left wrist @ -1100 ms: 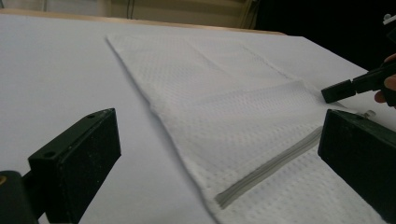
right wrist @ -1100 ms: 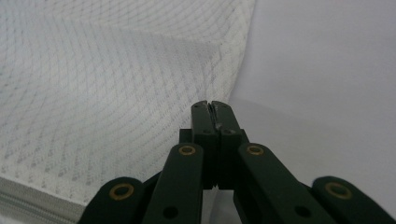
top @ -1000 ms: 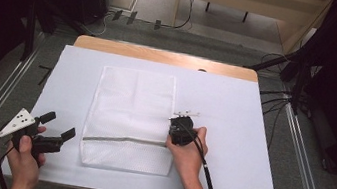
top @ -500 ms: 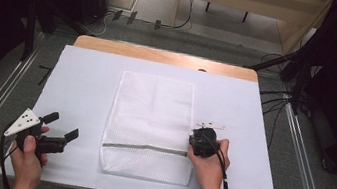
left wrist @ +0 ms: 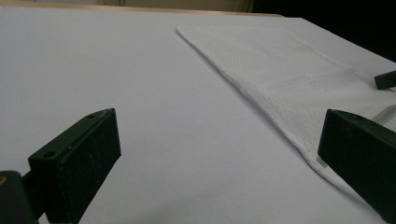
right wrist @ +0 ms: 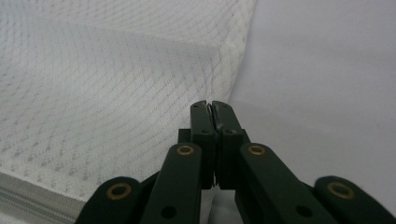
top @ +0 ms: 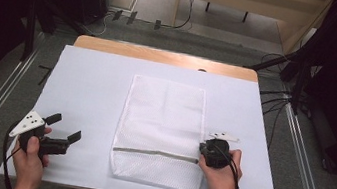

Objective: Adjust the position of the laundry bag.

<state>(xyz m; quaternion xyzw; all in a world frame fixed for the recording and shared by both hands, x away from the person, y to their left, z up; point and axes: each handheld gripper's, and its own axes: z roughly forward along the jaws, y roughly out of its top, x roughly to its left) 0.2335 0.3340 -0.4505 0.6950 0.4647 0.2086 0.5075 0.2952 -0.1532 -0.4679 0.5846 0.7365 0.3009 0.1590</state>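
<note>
1. Dragging looks like the step in hand: the right gripper (top: 204, 150) has its jaws pressed together on the right edge of the flat white mesh laundry bag (top: 161, 129), beside its grey zipper line (top: 155, 153).
2. The bag lies flat mid-worktop (top: 86, 87), reaching away ahead and left of those jaws.
3. The left gripper (top: 63, 128) rests with jaws wide apart, the bag's near edge just beyond its right jaw.
4. Next, probably, the left jaws must reach that edge and pinch it.

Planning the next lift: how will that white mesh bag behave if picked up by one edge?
The white mesh bag lies flat and thin, so it would probably droop limply. Its fine netting looks light. The right tongs are shut at its edge, which puckers slightly, suggesting it slides and bunches.
</note>
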